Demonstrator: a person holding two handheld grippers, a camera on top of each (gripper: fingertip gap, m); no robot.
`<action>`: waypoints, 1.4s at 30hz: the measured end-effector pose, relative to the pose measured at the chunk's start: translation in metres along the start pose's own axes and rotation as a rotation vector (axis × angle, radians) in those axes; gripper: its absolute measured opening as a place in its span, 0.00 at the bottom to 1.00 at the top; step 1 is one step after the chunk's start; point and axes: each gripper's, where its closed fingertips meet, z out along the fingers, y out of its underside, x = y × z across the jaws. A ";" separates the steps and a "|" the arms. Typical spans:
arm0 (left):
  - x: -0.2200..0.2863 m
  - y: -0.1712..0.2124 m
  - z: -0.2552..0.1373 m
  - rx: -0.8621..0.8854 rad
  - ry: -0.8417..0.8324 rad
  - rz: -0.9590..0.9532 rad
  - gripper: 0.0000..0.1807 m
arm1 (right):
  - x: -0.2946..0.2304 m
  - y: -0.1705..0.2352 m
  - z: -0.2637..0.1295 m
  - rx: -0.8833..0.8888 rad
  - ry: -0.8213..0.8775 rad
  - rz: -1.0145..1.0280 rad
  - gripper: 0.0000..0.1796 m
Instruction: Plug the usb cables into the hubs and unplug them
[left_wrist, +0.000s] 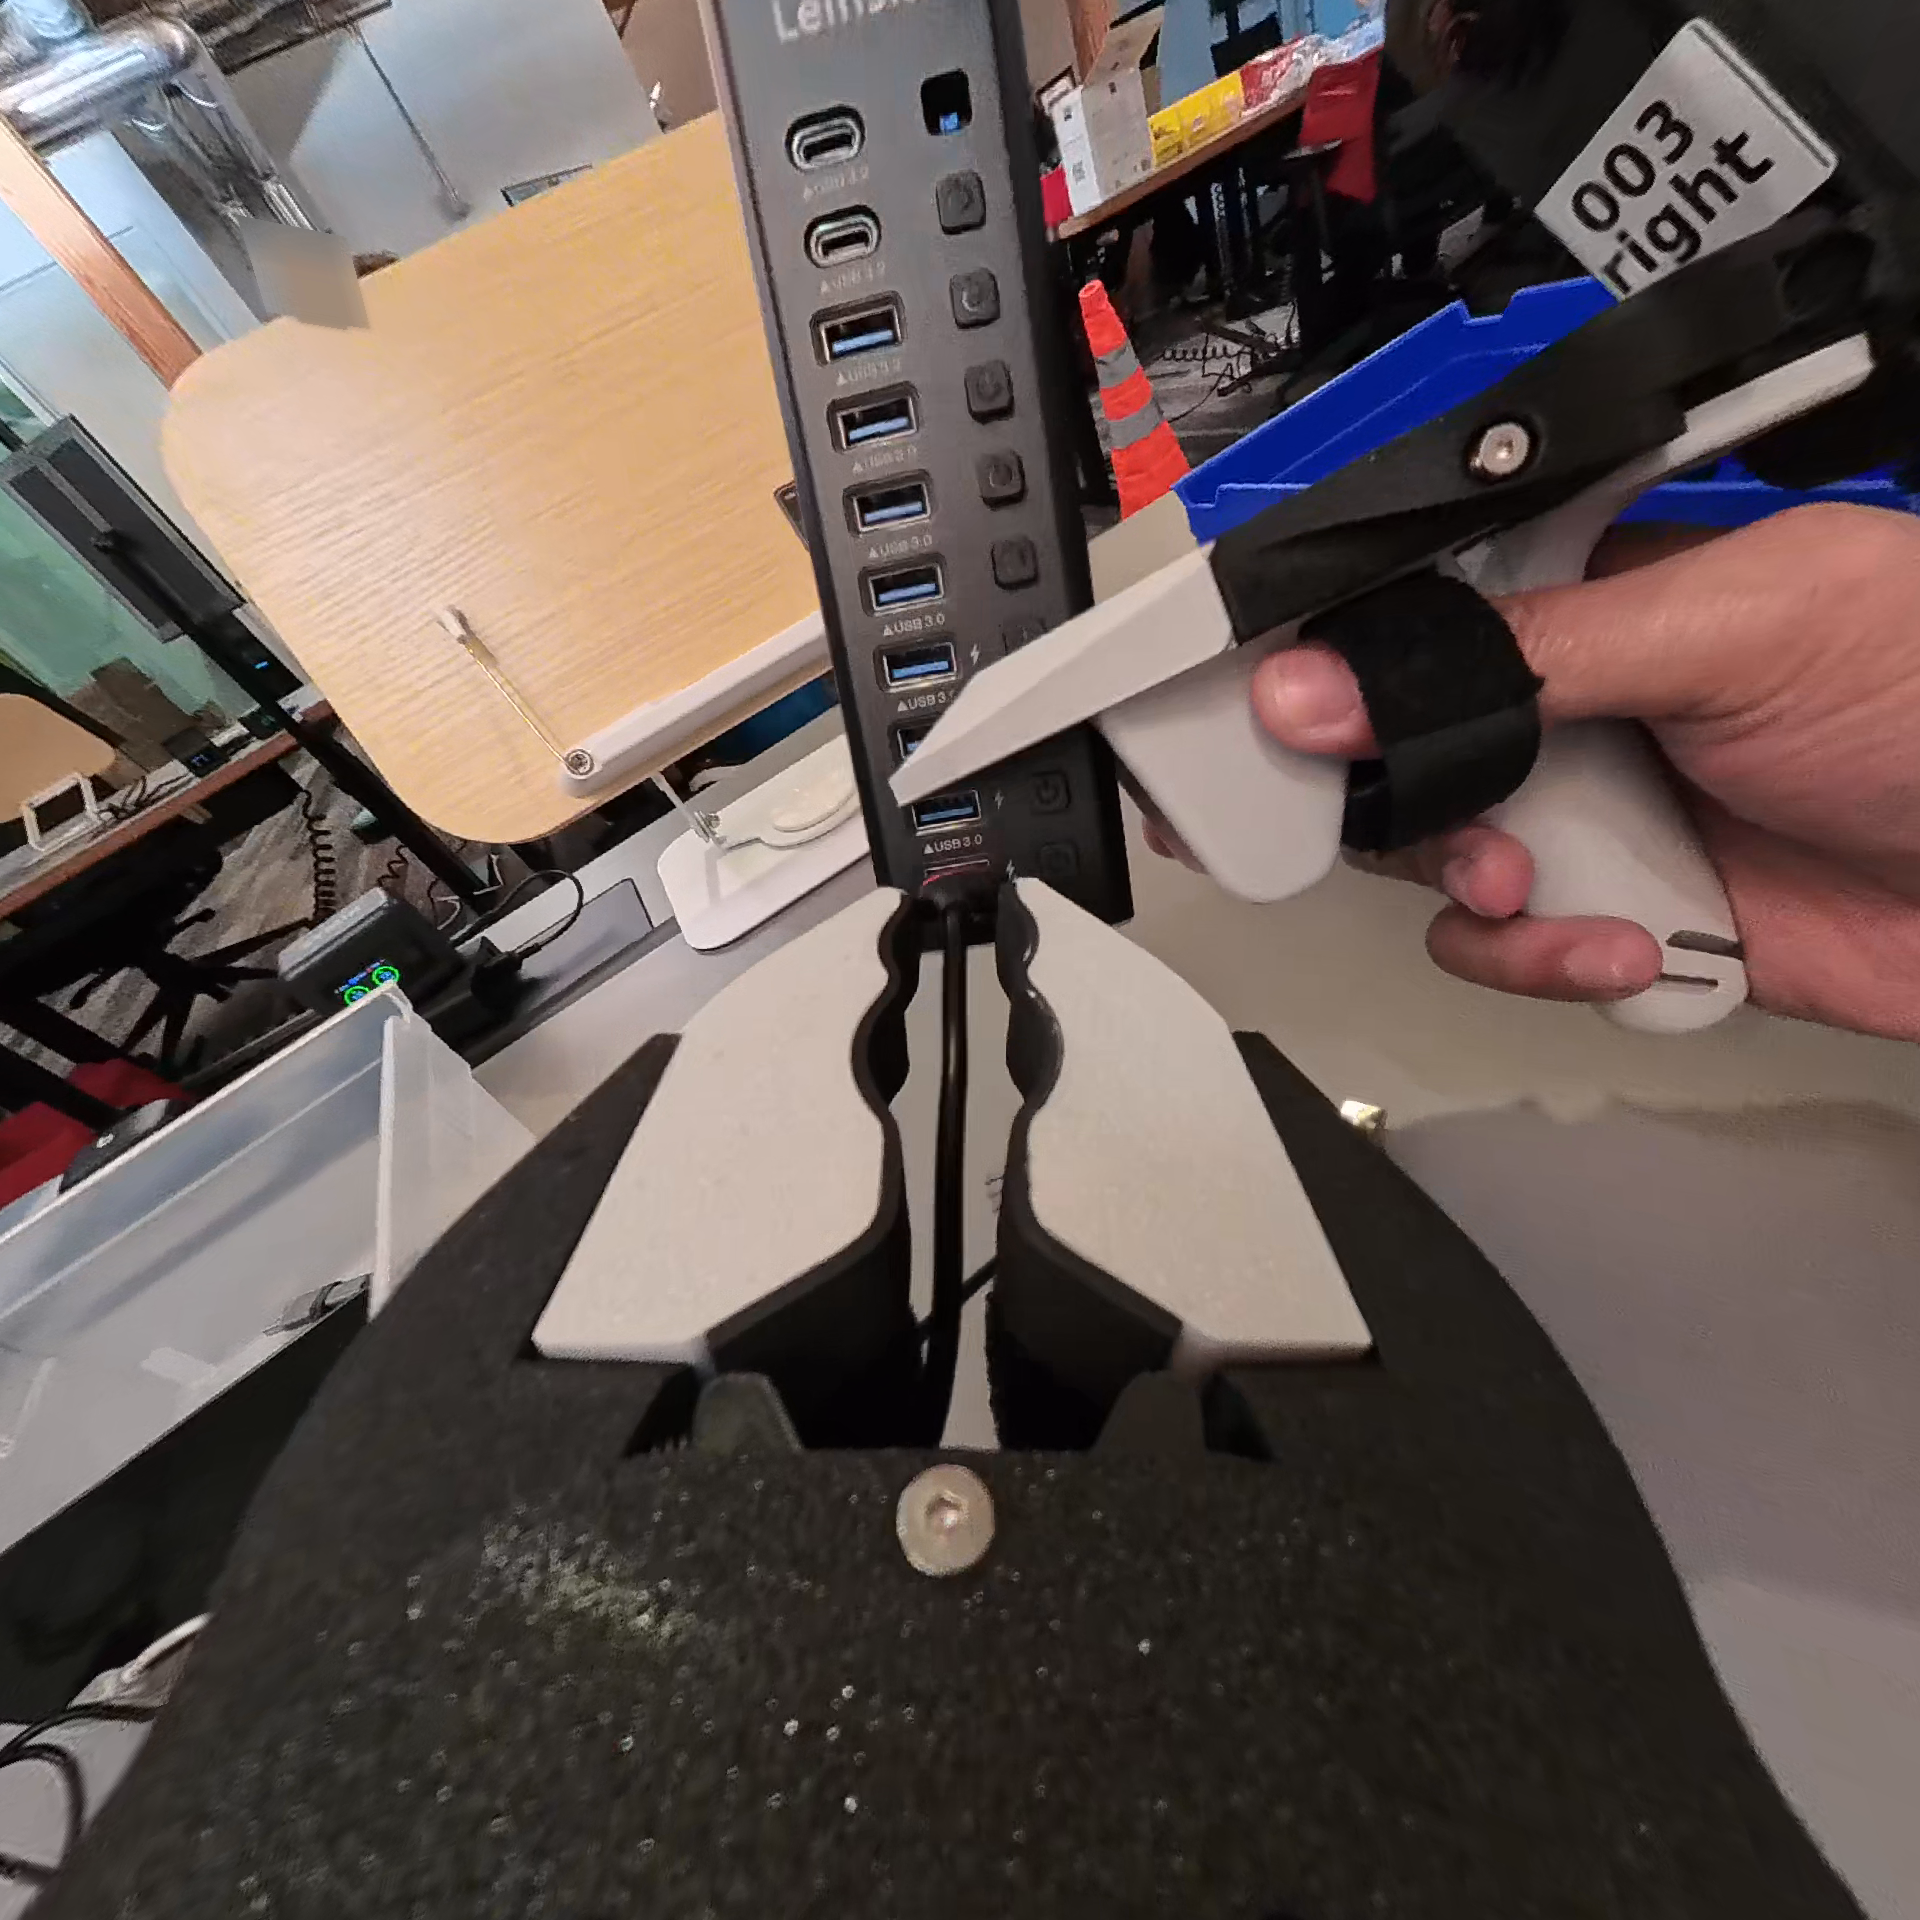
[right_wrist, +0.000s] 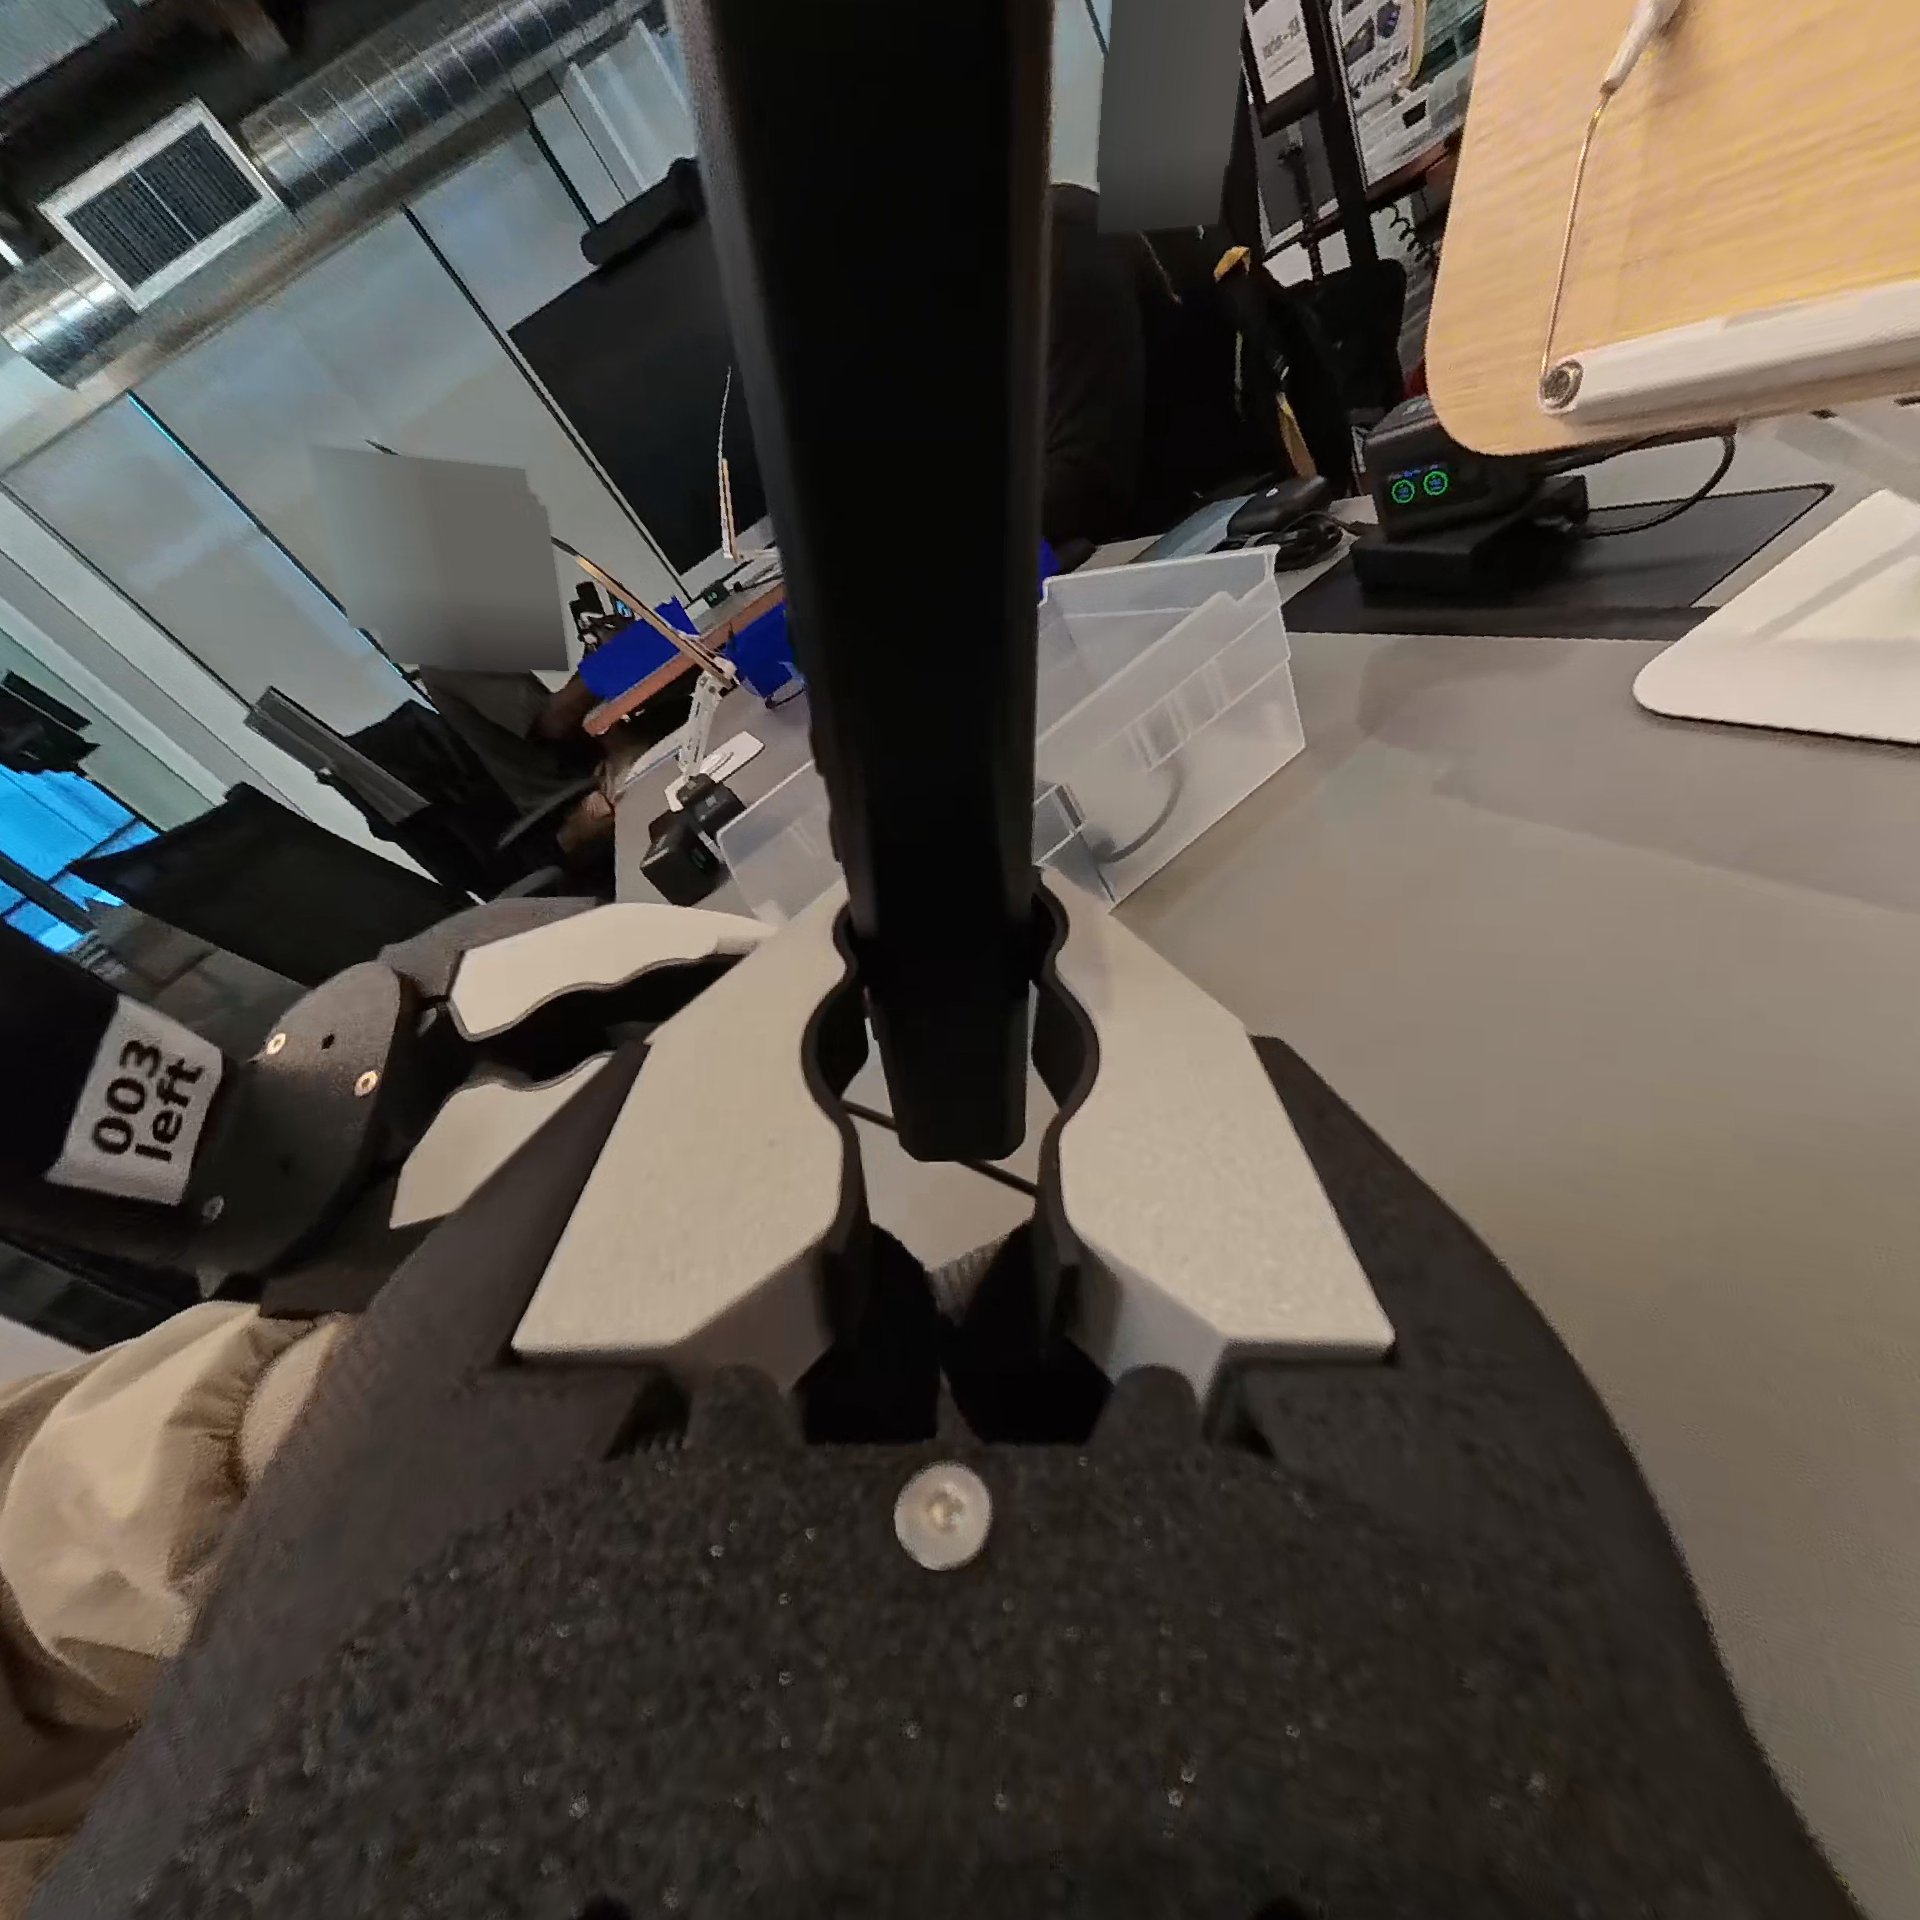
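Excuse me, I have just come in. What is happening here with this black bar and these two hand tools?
A person is working with two hand-held grippers. The right gripper is shut on the long black USB hub, holding it upright above the grey table. The left gripper is closed on the plug of a thin black USB cable at the hub's lowest port. Whether the plug is going in or coming out is unclear.

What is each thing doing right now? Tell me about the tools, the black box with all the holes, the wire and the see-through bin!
Left tool: shut on the wire's plug, at the lowest hole of the hub.
Right tool: shut on the hub, holding it upright.
Hub: standing upright, its upper holes empty.
Wire: running back between the left tool's fingers.
Clear bin: open on top, on the table.
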 end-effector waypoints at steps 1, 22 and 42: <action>0.000 0.001 0.001 0.000 0.005 -0.011 0.08 | -0.001 0.000 0.000 0.002 0.004 -0.030 0.15; -0.002 0.047 -0.012 -0.090 0.009 -0.089 0.10 | 0.093 0.003 0.009 -0.079 0.154 -0.377 0.15; 0.015 0.109 -0.021 -0.305 0.199 -0.288 0.20 | 0.196 0.046 0.010 -0.463 0.412 -0.431 0.14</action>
